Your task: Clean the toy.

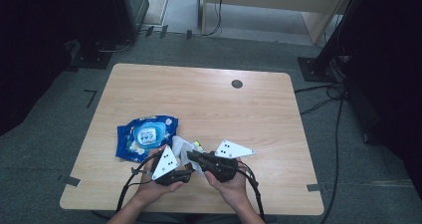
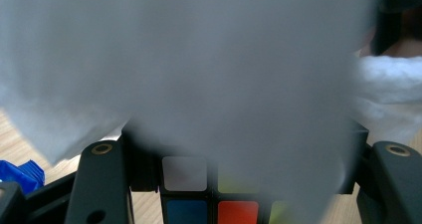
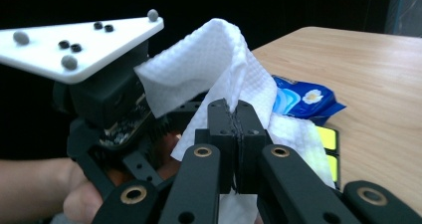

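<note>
High view: A light wooden desk (image 1: 199,99) seen from above. At its near edge a person's two hands hold a hand-held gripper each, close together.
Left hand-held gripper (image 1: 185,175): at near centre, clenched on a colour cube that is largely hidden here.
Right hand-held gripper (image 1: 191,157): just right of the left one, pinching a white wipe (image 1: 183,147) that drapes between the two.
Wipes pack (image 1: 144,136): blue, lying flat on the desk just beyond and left of the grippers.

Left gripper view: The wipe (image 2: 199,69) hangs blurred across most of the picture, very near the lens. Below it, the colour cube (image 2: 209,191) sits between the two black jaws, with white, blue and orange tiles showing.

Right gripper view: The right hand-held gripper (image 3: 235,115) has its jaws pressed together on a fold of the wipe (image 3: 219,64), which rises above them. The left hand-held gripper stands at left. The wipes pack (image 3: 303,102) lies on the desk (image 3: 368,74) beyond, and yellow tiles of the cube (image 3: 328,152) show at right.
</note>
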Motion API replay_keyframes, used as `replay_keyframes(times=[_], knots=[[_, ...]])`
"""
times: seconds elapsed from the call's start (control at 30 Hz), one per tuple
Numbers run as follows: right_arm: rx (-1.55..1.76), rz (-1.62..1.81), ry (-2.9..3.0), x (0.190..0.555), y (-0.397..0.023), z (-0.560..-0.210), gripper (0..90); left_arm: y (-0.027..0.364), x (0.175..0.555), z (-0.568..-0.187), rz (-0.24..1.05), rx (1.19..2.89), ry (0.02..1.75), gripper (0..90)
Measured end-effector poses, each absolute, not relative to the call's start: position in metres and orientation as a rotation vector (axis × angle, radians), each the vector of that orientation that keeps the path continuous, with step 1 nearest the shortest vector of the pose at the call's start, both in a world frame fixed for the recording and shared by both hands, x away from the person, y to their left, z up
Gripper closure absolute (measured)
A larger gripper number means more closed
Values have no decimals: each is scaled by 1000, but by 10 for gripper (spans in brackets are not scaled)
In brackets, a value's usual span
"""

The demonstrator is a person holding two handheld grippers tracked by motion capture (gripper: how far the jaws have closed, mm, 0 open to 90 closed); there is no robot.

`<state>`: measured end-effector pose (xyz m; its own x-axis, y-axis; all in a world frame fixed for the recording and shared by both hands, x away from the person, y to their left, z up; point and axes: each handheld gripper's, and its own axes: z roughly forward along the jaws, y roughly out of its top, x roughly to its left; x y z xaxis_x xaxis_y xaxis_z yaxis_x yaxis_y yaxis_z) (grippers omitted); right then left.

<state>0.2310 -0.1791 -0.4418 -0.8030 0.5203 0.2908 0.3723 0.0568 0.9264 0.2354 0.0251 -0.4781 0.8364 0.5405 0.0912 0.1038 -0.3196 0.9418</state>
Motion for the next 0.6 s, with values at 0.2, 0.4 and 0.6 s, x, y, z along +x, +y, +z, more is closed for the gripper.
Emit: replay_keyframes(times=[0.2, 0.4, 0.6], knots=[[966, 1840, 2144, 233, -178, -444, 895, 21, 229, -478, 506, 1873, 458, 345], [1046, 1766, 2056, 238, -190, -444, 894, 24, 229, -475, 496, 1844, 472, 345], [1067, 1737, 2029, 237, -202, -446, 895, 30, 236, -474, 473, 1827, 533, 345]])
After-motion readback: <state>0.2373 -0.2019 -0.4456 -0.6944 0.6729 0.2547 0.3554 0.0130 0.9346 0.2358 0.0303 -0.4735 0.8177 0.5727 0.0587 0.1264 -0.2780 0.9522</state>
